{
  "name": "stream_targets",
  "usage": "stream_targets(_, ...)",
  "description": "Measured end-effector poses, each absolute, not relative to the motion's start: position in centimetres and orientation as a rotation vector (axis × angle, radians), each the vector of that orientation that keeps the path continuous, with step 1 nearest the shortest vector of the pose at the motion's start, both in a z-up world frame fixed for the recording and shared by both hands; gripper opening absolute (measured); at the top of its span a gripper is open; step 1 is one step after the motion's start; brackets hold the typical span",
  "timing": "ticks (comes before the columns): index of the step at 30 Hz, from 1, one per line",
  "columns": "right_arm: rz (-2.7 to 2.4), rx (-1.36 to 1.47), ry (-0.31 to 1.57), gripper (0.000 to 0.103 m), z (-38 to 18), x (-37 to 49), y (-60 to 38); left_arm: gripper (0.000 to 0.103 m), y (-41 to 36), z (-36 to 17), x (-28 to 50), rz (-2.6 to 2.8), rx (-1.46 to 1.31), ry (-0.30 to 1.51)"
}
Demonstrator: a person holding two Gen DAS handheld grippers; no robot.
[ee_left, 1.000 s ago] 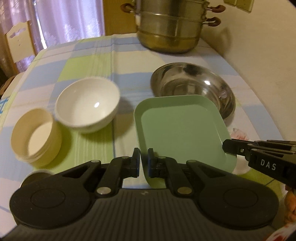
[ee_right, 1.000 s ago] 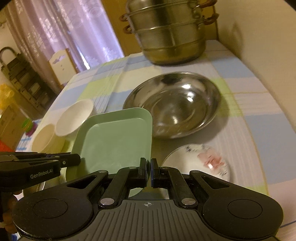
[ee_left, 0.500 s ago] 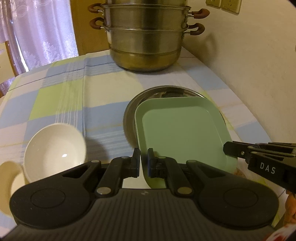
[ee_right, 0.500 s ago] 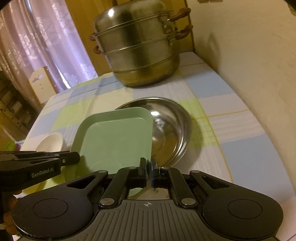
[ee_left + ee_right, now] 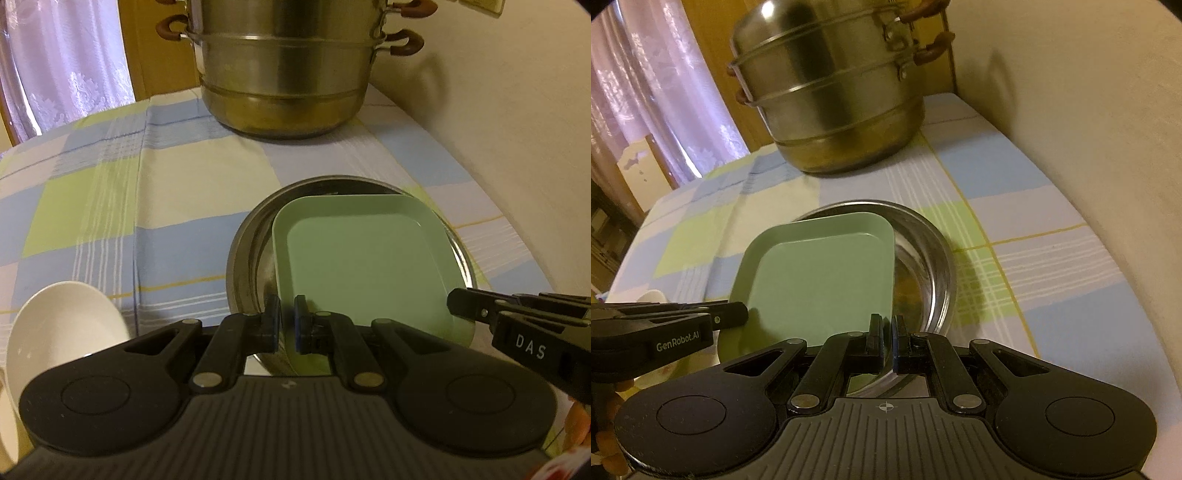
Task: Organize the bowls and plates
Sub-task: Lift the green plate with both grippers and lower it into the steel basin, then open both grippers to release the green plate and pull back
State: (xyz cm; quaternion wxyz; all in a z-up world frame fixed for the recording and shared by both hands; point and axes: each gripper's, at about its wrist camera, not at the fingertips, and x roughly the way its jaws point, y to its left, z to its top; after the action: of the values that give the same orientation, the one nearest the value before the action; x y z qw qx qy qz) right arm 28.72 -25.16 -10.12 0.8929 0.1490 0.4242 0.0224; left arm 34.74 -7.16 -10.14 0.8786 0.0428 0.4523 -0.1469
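Left claw (image 5: 287, 320) is clamped tight on the near rim of the green square plate (image 5: 364, 258), and our right claw (image 5: 887, 331) is pinched on the same near edge further along, so we've got it in both. The plate sits over the steel bowl (image 5: 246, 254), covering most of it, and whether it's already resting on the bowl's rim we honestly can't tell. The white bowl (image 5: 55, 332) is off to the left on the table (image 5: 184, 177), and the big steamer pot (image 5: 284, 70) stands well behind everything.

What worries us: a square plate in a round bowl. The corners could catch the rim, so it may end up sitting crooked and rock once we let go. Both grips are on one edge too, so the far side could sag and clang down. And if one claw lets go before the other, the plate will likely twist or skid the bowl along the cloth.
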Motion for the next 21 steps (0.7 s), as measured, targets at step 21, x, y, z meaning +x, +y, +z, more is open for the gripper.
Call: stream_targets(21,0.011,0.327,0.929,0.004,-12.6,30.7,-25.7,0.006,-7.9,-12.5,37.0,-0.300,0.116,0.998)
